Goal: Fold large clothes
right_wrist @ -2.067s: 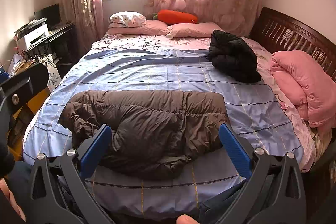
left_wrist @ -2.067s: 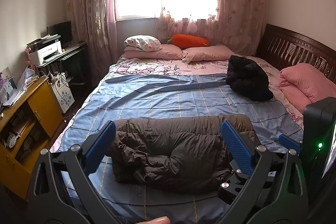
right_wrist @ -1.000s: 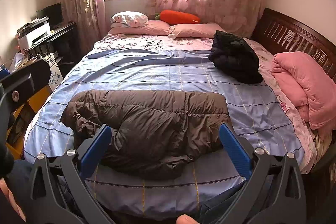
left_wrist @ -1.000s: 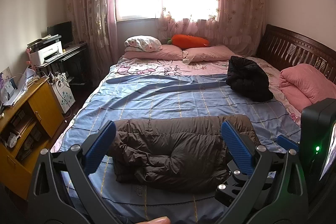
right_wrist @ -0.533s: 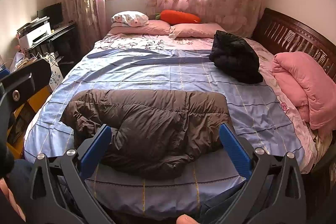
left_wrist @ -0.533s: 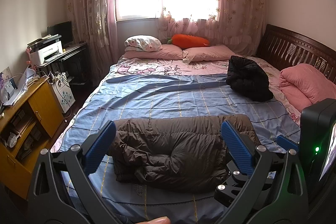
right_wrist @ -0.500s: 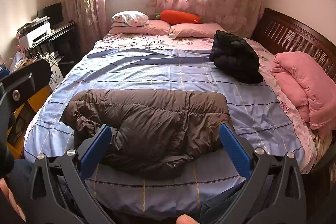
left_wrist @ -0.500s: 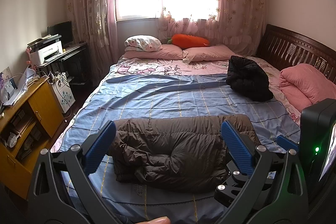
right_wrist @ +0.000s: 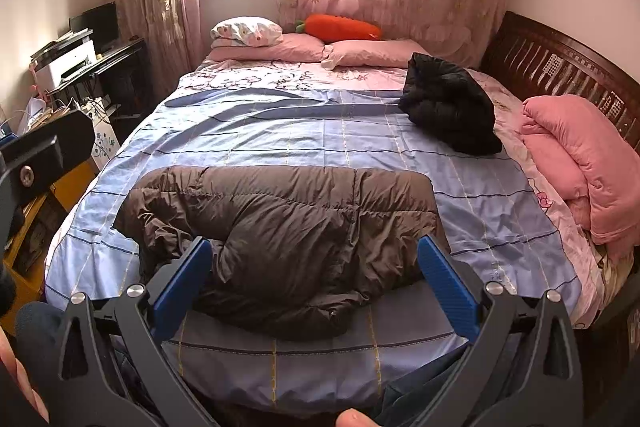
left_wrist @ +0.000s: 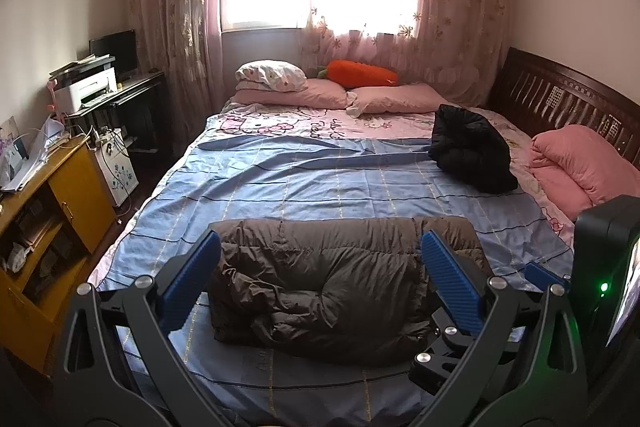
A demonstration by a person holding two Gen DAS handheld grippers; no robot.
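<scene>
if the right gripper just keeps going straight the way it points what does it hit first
Most likely the brown puffer jacket on the blue sheet. It lies directly ahead of the open right gripper, between its fingers' line. Depth is unclear, but nothing shows in between.

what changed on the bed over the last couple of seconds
Almost nothing. The view from the right gripper shifted very slightly; nothing was grabbed or released. The brown jacket lies in the same bundle on the blue sheet, the black jacket is unmoved, and the left gripper is open like the right.
</scene>
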